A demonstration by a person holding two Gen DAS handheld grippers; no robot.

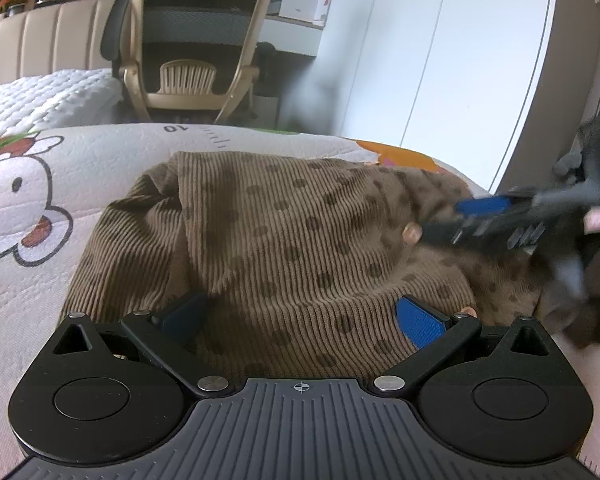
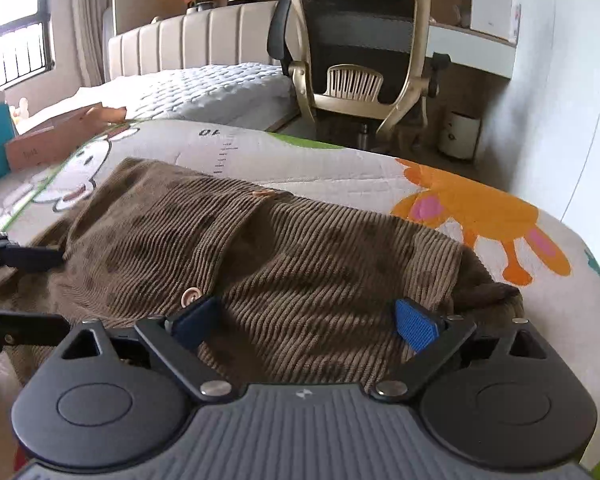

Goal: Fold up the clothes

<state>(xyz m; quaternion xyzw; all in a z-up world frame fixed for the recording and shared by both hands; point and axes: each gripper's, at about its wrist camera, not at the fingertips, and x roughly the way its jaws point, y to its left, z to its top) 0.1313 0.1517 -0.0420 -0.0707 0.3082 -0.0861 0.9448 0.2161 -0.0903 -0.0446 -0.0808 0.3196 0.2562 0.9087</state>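
Observation:
A brown ribbed cardigan [image 1: 292,240] with dark dots and pale buttons lies partly folded on a cartoon-printed mat [image 1: 24,208]. My left gripper [image 1: 303,320] is open, its blue pads spread over the cardigan's near edge. My right gripper [image 2: 305,320] is open too, over the cardigan's [image 2: 300,256] near hem beside a button [image 2: 190,295]. The right gripper also shows blurred at the right of the left wrist view [image 1: 451,220], low over the garment. The left gripper's fingers [image 2: 32,258] show at the left edge of the right wrist view.
A beige office chair [image 2: 359,52] stands beyond the mat [image 2: 339,168], next to a bed with a white quilt [image 2: 220,92]. A cardboard box [image 2: 56,140] lies at the mat's left. A white wardrobe [image 1: 439,60] rises on the right.

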